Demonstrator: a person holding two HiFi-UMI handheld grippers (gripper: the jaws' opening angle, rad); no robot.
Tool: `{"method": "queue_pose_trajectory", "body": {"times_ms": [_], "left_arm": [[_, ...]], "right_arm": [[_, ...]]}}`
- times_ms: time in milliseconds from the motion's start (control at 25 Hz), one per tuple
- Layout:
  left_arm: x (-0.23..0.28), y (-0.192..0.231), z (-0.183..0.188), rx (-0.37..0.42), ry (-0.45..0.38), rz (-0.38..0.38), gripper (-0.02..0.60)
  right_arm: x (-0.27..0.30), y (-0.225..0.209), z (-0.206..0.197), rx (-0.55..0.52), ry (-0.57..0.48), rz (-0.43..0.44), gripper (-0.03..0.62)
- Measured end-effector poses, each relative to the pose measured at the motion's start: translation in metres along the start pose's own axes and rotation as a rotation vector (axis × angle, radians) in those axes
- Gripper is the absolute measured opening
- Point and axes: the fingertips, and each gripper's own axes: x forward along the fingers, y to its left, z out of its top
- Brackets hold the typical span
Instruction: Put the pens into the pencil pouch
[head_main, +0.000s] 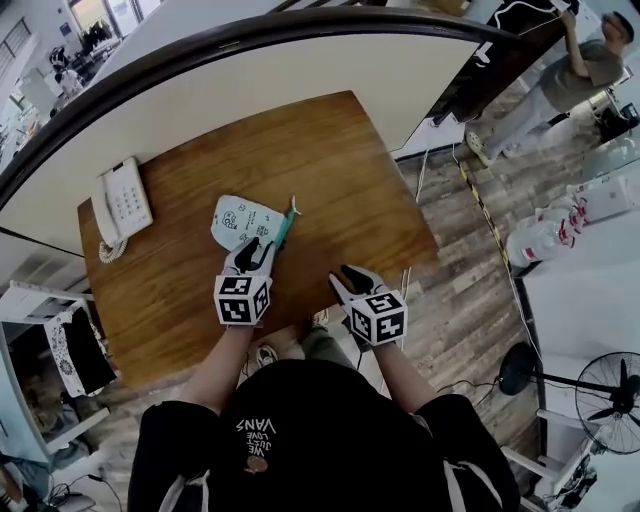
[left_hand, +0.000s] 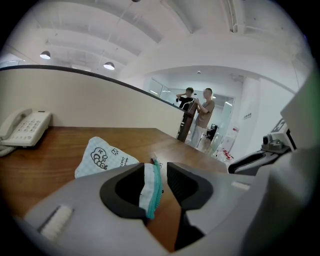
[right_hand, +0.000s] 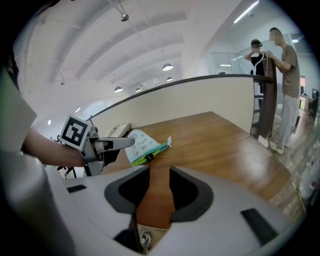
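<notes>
The pouch (head_main: 245, 222) (left_hand: 102, 157) (right_hand: 142, 142) is pale, checked cloth with a cartoon print and a teal zip edge. It lies flat near the middle of the wooden worktop (head_main: 330, 150). Its near zip end stands between the parted jaws of the left gripper (left_hand: 162, 175). A yellow-green strip (right_hand: 138, 162) shows along the zip; whether it is a pen is unclear.

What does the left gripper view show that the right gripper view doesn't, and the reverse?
Left gripper view only: the pencil pouch's teal zipper edge standing between the left gripper's open jaws. Right gripper view only: the left gripper's marker cube seen from outside, and the right gripper's open jaws with only bare table between them. Both: the pouch, the telephone, the wooden table, two people standing beyond.
</notes>
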Motion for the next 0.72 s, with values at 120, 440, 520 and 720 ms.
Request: {"method": "queue_pose_trajectory", "body": {"times_ms": [120,440,520,720], "left_arm": [[-0.020,-0.001,0.004,0.018,-0.025,0.001,0.126],[-0.082,0.007,0.018,0.065,-0.095,0.013,0.126],[-0.099,0.009,0.020,0.081,-0.111,0.017,0.126],[-0.139,0.009,0.019,0.127,-0.136,0.014,0.123]], "right_arm": [[-0.008,0.005,0.003,0.012,-0.045,-0.040,0.115],[-0.019,0.040,0.010,0.017,-0.151,-0.053,0.094],[-0.021,0.052,0.012,0.017,-0.179,-0.044,0.073],[-0.026,0.082,0.016,0.003,-0.231,-0.018,0.044]]}}
